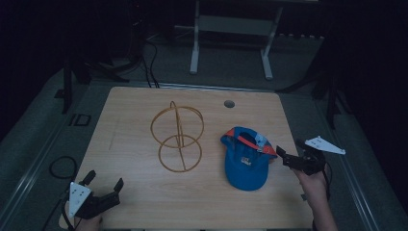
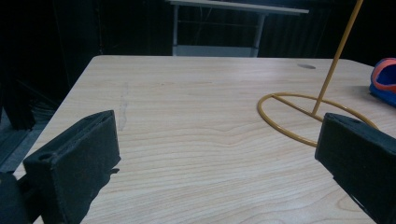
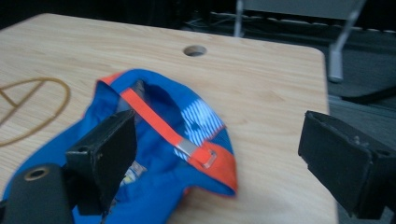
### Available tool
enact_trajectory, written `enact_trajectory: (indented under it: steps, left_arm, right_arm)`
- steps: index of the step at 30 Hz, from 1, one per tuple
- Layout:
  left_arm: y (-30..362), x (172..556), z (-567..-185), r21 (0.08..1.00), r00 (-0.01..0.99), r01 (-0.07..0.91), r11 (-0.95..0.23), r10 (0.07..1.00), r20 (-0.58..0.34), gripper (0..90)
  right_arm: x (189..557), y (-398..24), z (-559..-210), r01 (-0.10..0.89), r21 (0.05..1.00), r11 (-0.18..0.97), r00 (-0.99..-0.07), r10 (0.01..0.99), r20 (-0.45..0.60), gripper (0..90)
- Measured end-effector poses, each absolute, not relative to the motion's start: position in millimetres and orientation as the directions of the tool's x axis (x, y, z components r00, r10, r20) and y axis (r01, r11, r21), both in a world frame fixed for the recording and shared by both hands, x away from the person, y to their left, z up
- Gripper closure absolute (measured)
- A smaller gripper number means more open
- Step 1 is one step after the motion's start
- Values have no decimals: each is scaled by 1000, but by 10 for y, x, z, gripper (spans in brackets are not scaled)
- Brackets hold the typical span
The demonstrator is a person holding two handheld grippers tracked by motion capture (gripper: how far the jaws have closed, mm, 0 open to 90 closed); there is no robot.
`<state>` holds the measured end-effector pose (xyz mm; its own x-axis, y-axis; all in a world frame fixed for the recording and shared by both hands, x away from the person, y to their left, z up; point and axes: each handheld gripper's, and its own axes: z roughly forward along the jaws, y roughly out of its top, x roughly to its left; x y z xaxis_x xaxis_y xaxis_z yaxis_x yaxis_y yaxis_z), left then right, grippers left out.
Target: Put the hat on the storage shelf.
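We see both grippers held apart over the counter [image 1: 144, 103].
Left gripper [image 1: 103, 185] near-left, fingers apart, holding nothing; right gripper [image 1: 292, 152] fingers apart just right of blue cap [image 1: 246, 161]; yellow wire stand [image 1: 177, 138] mid-counter.

Worktop and what I see lying on it

A pale wood worktop [image 1: 134, 139] with a round hole [image 1: 229, 103] near its far edge carries a yellow wire stand [image 1: 177, 137] mid-table and a blue cap [image 1: 247, 158] just right of it.
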<state>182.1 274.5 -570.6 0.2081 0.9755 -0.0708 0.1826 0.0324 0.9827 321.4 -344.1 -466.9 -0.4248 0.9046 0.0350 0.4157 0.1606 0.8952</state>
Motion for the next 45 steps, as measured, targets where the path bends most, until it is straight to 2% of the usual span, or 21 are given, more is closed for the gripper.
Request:
enact_trajectory:
  steps: [8,9,26,33,40,41,45]
  left_arm:
    - [2751,1821,-5705,983,214,180,34,974,-73,2]
    - [2752,1821,-5705,983,215,180,34,974,-73,2]
    - [2750,1812,-5703,984,220,177,24,973,-63,1]
    - [2733,1814,-5707,983,228,183,14,972,-56,2]
    - [2751,1810,-5707,983,223,184,25,973,-66,2]
    - [2751,1810,-5708,983,223,184,23,973,-64,2]
    - [2747,1813,-5709,982,221,187,24,973,-66,1]
  right_arm:
    - [3504,-3308,-4736,434,872,228,-473,881,5,207]
    - [3595,-3266,-4772,444,862,244,-477,879,-3,260]
    - [4276,-3021,-5174,556,768,318,-489,872,-7,310]
    - [4404,-3007,-5340,610,724,323,-486,874,19,413]
    - [4400,-2961,-5471,629,694,351,-501,866,16,443]
    - [4386,-2942,-5499,627,690,361,-499,866,1,485]
    - [4353,-2892,-5528,607,683,406,-505,861,-63,539]
